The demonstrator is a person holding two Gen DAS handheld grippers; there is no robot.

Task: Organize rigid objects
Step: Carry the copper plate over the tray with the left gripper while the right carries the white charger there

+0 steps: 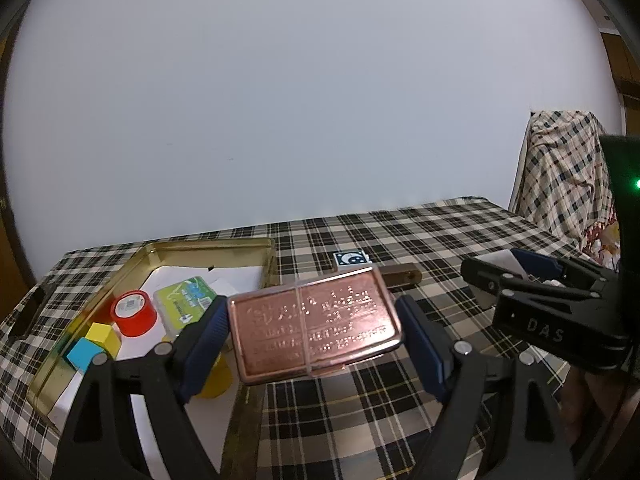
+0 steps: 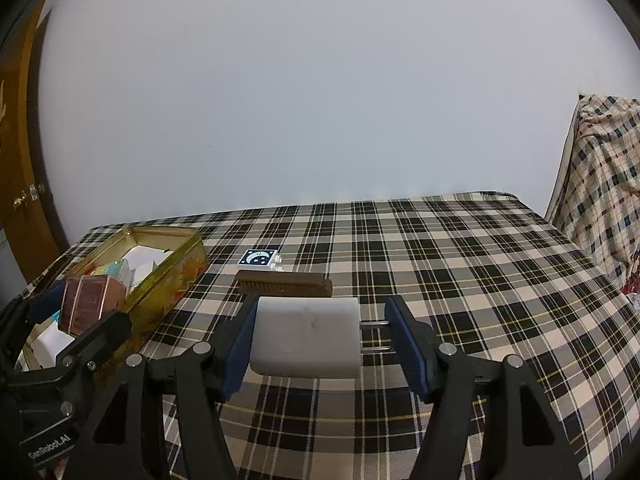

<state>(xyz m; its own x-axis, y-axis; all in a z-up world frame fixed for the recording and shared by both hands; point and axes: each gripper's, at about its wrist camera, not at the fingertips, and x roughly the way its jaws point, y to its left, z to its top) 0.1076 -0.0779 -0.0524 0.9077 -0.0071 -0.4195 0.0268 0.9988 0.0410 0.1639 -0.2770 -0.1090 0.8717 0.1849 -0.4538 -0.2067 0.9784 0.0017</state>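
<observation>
Both hand-held grippers point forward and slightly down over a table under a black, white and beige plaid cloth [image 2: 460,264]; the left gripper [image 1: 314,338] sits low at the table's left side, its black arms reaching in from the bottom of its own view, and its blue pads are clamped on the two short ends of a copper-coloured metal case [image 1: 314,328]; the case is held flat and lifted clear of the cloth, beside the right wall of an open gold tin [image 1: 208,245]; its lid is shiny, embossed with raised lettering and split by a seam across the middle, and its corners are rounded

The right gripper [image 2: 320,338] is to the right of the left one, at about the same tilt; its jaws are closed on a white plug adapter [image 2: 306,336], the left pad flat against the white body, the right pad meeting the tips of the two metal prongs; the adapter is a smooth rounded block, faintly smudged on top, carried above the cloth just in front of a brown wooden brush [image 2: 284,282] lying on its side; behind the brush lies a small white block with a dark blue moon-printed top [image 2: 260,259]

Inside the tin, on white paper, lie a red roll of tape [image 1: 134,312], a green and white packet [image 1: 186,300], a yellow block [image 1: 105,336] and a blue block [image 1: 82,354]
</observation>
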